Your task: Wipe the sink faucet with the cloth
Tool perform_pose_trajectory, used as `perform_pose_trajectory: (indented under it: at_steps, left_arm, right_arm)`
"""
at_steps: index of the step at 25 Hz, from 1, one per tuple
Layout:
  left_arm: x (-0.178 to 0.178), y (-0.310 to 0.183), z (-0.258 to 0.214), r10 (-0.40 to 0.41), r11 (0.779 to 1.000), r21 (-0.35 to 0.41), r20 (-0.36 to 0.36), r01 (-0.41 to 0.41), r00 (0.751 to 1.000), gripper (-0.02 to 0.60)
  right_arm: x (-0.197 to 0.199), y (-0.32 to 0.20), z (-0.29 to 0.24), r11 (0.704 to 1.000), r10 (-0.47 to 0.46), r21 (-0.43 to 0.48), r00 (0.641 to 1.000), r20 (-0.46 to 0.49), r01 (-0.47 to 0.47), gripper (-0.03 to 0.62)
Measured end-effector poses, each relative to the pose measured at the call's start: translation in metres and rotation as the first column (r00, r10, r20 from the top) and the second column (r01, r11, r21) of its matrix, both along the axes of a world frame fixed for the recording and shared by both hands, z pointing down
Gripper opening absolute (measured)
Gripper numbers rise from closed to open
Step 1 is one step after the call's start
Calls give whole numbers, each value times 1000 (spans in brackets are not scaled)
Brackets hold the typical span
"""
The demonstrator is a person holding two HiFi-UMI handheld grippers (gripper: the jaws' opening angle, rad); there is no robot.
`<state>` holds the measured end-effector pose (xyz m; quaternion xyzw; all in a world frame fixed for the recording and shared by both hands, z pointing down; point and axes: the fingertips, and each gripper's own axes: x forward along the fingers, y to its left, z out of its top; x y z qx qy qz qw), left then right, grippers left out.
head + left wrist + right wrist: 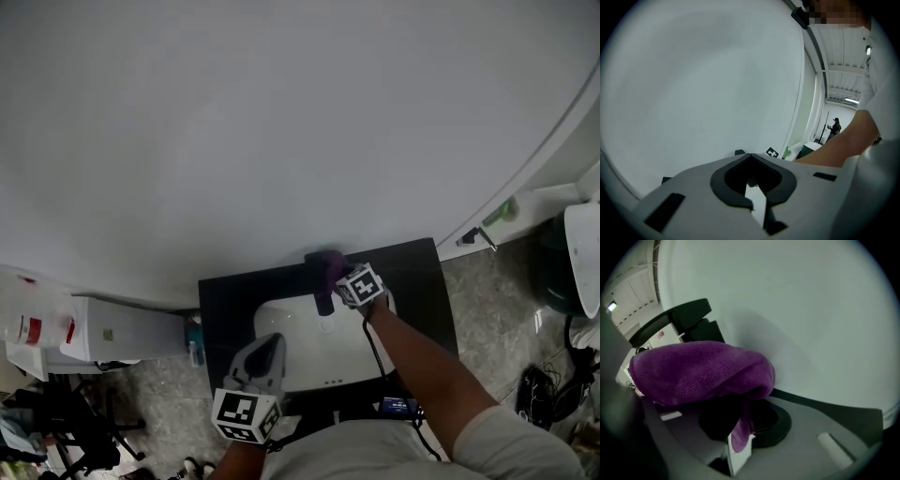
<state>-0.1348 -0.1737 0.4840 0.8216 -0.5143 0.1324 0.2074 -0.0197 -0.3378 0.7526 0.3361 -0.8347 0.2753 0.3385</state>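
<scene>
A purple cloth (328, 262) is draped over the top of the black faucet (323, 298) at the back of the white sink (298, 367). My right gripper (337, 278) is at the faucet and shut on the cloth. In the right gripper view the cloth (701, 371) bulges above the jaws, and a strip of it hangs down between them at the right gripper (740, 430). The faucet's black body (689, 315) shows behind it. My left gripper (267, 349) hovers over the sink's front left, apart from the faucet. In its own view the left gripper (751, 180) is shut and holds nothing.
The sink sits in a black counter (225, 305) against a plain white wall. A white cabinet (122, 330) and a small blue bottle (194, 342) stand to the left. A black chair (84, 412) is lower left. A person (834, 126) stands far off.
</scene>
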Motion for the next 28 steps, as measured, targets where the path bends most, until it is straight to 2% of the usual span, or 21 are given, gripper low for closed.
perform_pose_trajectory:
  at_steps: [3,6,10,14,19,28]
  left_arm:
    - [-2,5,-5,-1,1000,15,-3,1,1000,5]
    - [0,7,-20,11,999,51,-12,-10,1000,5]
    - [9,11,-62,30,990,137,-28,-26,999,5]
    - [18,19,-106,47,975,217,-45,-37,998,5]
    - [20,20,-141,54,952,303,-51,-36,997,5]
    - [20,28,-154,53,944,328,-55,-32,997,5]
  right_arm:
    - [18,12,-30,997,51,50,998,45,-53,49]
    - [27,31,-127,976,49,200,985,166,-82,51]
    - [28,76,-286,906,-7,406,954,301,-122,51]
    - [23,128,-384,850,-31,499,930,367,-168,51]
    - [11,158,-423,817,-69,552,922,381,-167,48]
    - [3,182,-436,812,-93,562,917,388,-155,46]
